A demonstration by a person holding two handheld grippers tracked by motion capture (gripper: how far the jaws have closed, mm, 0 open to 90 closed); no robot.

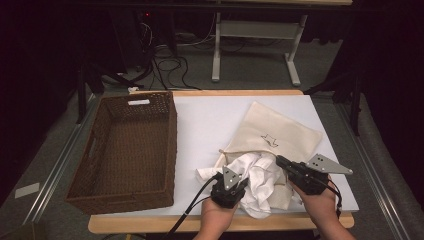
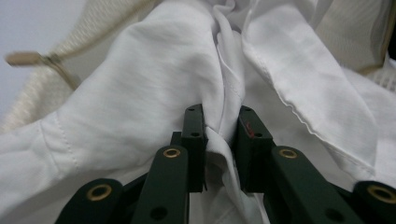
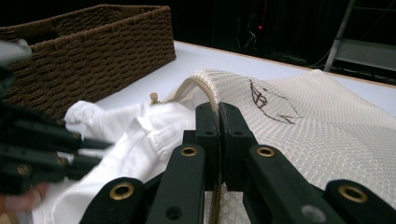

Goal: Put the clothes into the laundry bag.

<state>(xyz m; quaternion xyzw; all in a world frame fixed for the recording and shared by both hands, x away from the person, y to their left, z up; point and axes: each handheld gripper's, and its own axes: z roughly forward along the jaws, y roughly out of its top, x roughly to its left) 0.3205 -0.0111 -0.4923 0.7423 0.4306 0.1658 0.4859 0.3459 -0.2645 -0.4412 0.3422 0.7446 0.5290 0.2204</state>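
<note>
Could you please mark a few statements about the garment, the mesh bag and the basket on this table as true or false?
1. The left gripper pinches a fold of the white garment. True.
2. The right gripper hangs open above the table. False: its jaws are shut on the mesh bag's rim.
3. The wicker basket holds the white garment. False: nothing shows inside it; the garment lies at the mesh bag's mouth.
4. The mesh bag bears a dark drawn mark. True.
5. The wicker basket stands to the right of the mesh bag in the high view. False: it stands to the left.
</note>
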